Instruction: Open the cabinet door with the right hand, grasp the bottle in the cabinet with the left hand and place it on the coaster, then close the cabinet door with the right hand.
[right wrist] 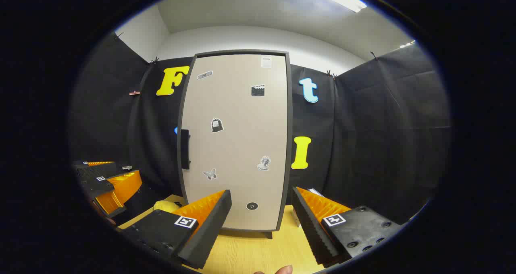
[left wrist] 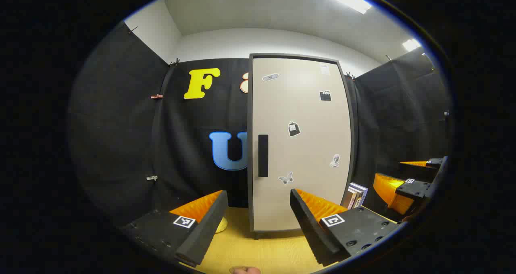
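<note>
A tall beige cabinet (left wrist: 300, 145) with a dark frame stands on the wooden table. Its door (right wrist: 238, 145) is shut, carries several stickers and hides the inside. A black vertical handle (left wrist: 263, 155) sits at the door's left edge, also seen in the right gripper view as the handle (right wrist: 185, 149). My left gripper (left wrist: 258, 197) is open, a short way in front of the door's lower left. My right gripper (right wrist: 262, 195) is open too, facing the door's lower middle. A yellow round thing (left wrist: 221, 225), likely the coaster (right wrist: 166, 206), lies on the table left of the cabinet.
Several books (left wrist: 357, 195) stand against the cabinet's right side. The right gripper (left wrist: 403, 187) shows far right in the left gripper view, the left gripper (right wrist: 111, 183) far left in the right gripper view. Light wooden table (left wrist: 258, 254) lies below. Black cloth walls surround the booth.
</note>
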